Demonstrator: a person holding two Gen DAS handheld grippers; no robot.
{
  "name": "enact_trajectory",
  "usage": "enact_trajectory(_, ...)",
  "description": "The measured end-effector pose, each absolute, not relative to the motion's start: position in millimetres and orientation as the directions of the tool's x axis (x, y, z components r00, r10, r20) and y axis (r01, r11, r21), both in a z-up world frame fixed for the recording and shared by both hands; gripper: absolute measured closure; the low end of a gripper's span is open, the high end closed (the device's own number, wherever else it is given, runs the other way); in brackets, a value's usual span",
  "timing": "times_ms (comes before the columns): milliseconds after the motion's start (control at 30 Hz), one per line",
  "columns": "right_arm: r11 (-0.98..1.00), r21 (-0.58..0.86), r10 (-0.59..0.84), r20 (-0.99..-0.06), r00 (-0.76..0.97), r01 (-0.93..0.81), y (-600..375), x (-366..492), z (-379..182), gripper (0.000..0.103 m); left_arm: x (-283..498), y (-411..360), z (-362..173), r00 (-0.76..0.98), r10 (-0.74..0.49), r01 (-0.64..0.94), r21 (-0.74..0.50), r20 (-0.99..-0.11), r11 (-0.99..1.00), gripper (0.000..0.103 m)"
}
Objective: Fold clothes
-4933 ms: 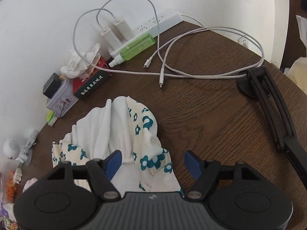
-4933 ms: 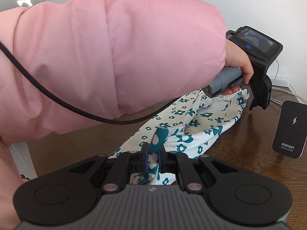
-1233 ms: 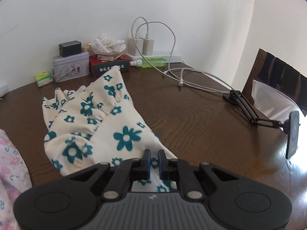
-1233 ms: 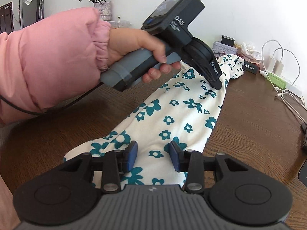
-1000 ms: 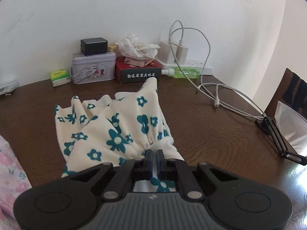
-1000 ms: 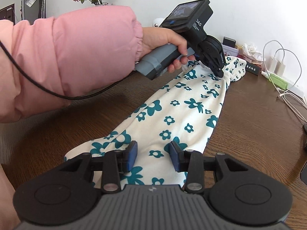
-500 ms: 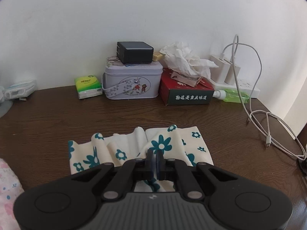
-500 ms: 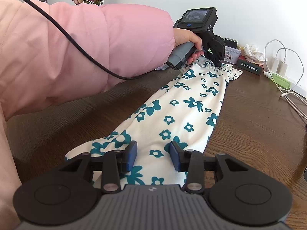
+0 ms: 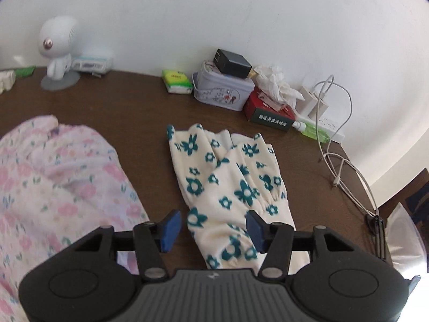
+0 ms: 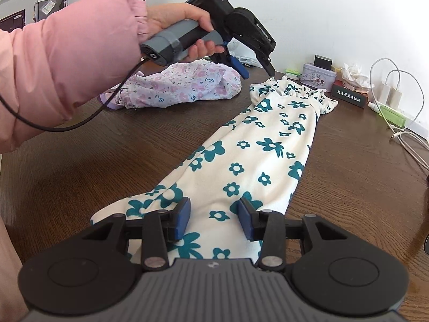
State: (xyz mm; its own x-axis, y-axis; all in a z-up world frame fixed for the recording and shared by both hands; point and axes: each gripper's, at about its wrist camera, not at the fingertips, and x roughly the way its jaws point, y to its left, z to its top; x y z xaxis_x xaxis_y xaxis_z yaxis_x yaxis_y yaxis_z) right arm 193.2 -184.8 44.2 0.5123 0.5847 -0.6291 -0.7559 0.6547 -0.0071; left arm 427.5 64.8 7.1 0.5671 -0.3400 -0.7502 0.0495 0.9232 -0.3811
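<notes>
Right wrist view: I have the cream garment with teal flower print [image 10: 268, 145] laid out long and flat on the dark brown wooden counter [image 10: 348, 166], its ruffled end toward the wall. My right hand-held gripper [image 10: 213, 221] sits low over the near end with its jaws parted and the cloth between them; the pads stand clear of the fabric, so I read it as not gripping. My left hand-held gripper [image 10: 257, 71] hangs in the air just above the ruffled end; its jaws have just been opening and nothing is between them.

I judge the spreading step finished and the first fold due. Next I would close 1 hand-held gripper on each end and carry one end over the other, keeping the edges lined up.

Count: 2 hand-held grippers, 1 teal-flowered garment, 1 crumpled pink floral garment [image 10: 182, 86] beside it, apart from it.
</notes>
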Motion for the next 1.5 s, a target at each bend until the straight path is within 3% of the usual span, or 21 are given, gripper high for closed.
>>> enact_trajectory(167,0.655,-0.016,0.58,-0.631,0.516,-0.756,-185,193,45,0.063,408,48,1,0.529,-0.392,0.028,-0.447,-0.752,0.894,0.052)
enact_trajectory(400,0.654,-0.026,0.577,-0.629,0.521,-0.756,-185,191,45,0.063,425,24,-11,0.523,-0.277,-0.066,-0.362,-0.806,0.93,0.054)
enact_trajectory(500,0.653,-0.029,0.577,-0.628,0.522,-0.757,-186,191,45,0.063,433,22,-15,0.529,-0.246,-0.099,-0.347,-0.812,0.933,0.065)
enact_trajectory(567,0.651,-0.028,0.58,-0.626,0.521,-0.759,-187,191,45,0.063,435,21,-17,0.538,-0.235,-0.11,-0.343,-0.81,0.933,0.082)
enact_trajectory(600,0.65,-0.029,0.581,-0.625,0.521,-0.759,-187,191,45,0.063,436,21,-18,0.544,-0.241,-0.112,-0.355,-0.803,0.928,0.084)
enact_trajectory(667,0.649,-0.027,0.584,-0.624,0.52,-0.76,-187,191,44,0.063,434,23,-20,0.563,-0.28,-0.101,-0.401,-0.777,0.911,0.094)
enact_trajectory(800,0.648,-0.025,0.587,-0.62,0.52,-0.761,-187,191,44,0.063,424,30,-13,0.637,-0.374,-0.035,-0.51,-0.674,0.859,0.098)
enact_trajectory(967,0.648,-0.023,0.588,-0.62,0.519,-0.762,-188,190,44,0.063,400,59,-4,0.763,-0.581,0.165,-0.784,-0.282,0.598,0.098)
enact_trajectory(1167,0.648,-0.026,0.585,-0.623,0.519,-0.762,-189,189,44,0.063,405,86,-51,0.749,-0.531,-0.039,-0.826,-0.396,0.562,0.098)
enact_trajectory(1233,0.648,-0.025,0.585,-0.624,0.518,-0.761,-189,190,44,0.063,405,96,-62,0.74,-0.54,-0.083,-0.851,-0.401,0.519,0.093)
enact_trajectory(1333,0.648,-0.024,0.585,-0.624,0.518,-0.761,-190,190,44,0.063,403,106,-60,0.743,-0.548,-0.081,-0.865,-0.383,0.495,0.068)
enact_trajectory(1400,0.649,-0.023,0.585,-0.624,0.518,-0.761,-190,190,44,0.063,401,107,-49,0.744,-0.549,-0.059,-0.857,-0.379,0.512,0.057)
enact_trajectory(1500,0.649,-0.022,0.585,-0.625,0.517,-0.761,-190,191,44,0.063,404,97,-33,0.706,-0.531,-0.064,-0.789,-0.469,0.611,0.051)
